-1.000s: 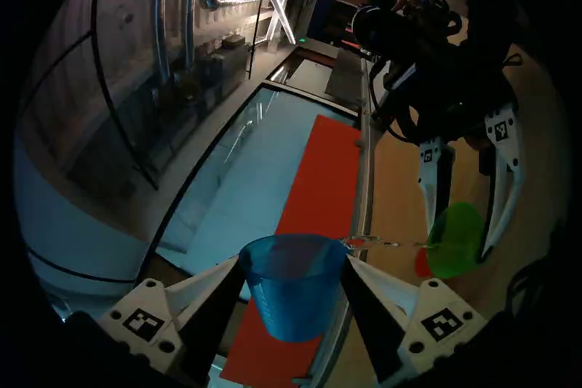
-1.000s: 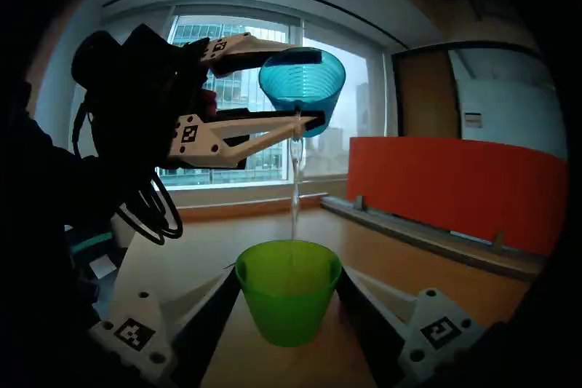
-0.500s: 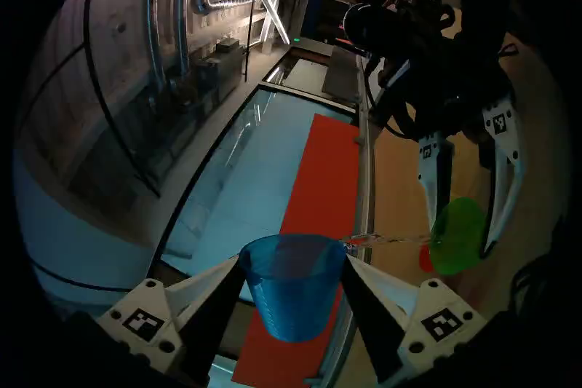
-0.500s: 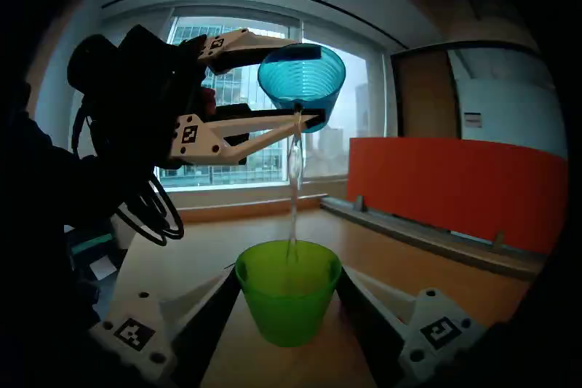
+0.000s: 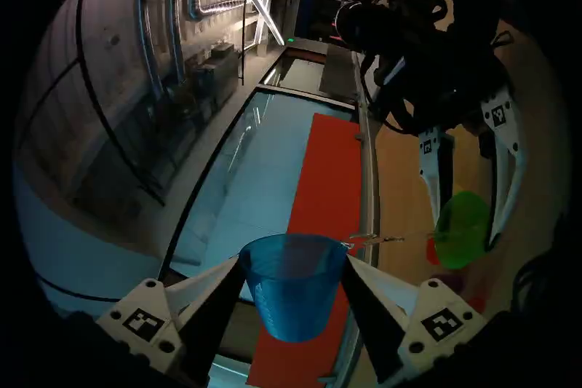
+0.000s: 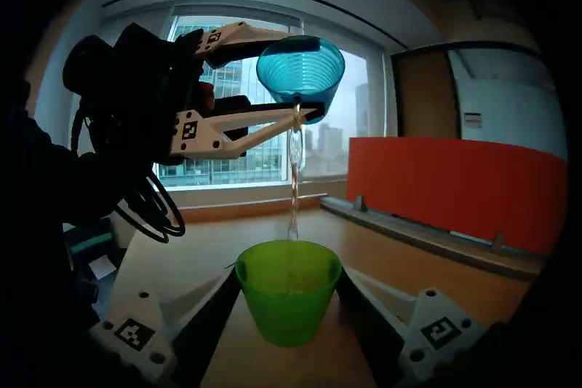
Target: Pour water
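Pouring: water stream is run from tilted blue cup into green cup at 6 o'clock.
Left hand-held gripper: clamped on blue cup.
Right hand-held gripper: clamped on green cup.
Next: more tilt judged needed, stream held centred.
Around: orange partition at 3 o'clock on bench, well apart; no obstruction seen.

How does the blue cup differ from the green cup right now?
The blue cup is tipped and held high; the green cup is upright, below it. Water leaves the blue cup and falls into the green cup. Both are translucent, tapered cups.
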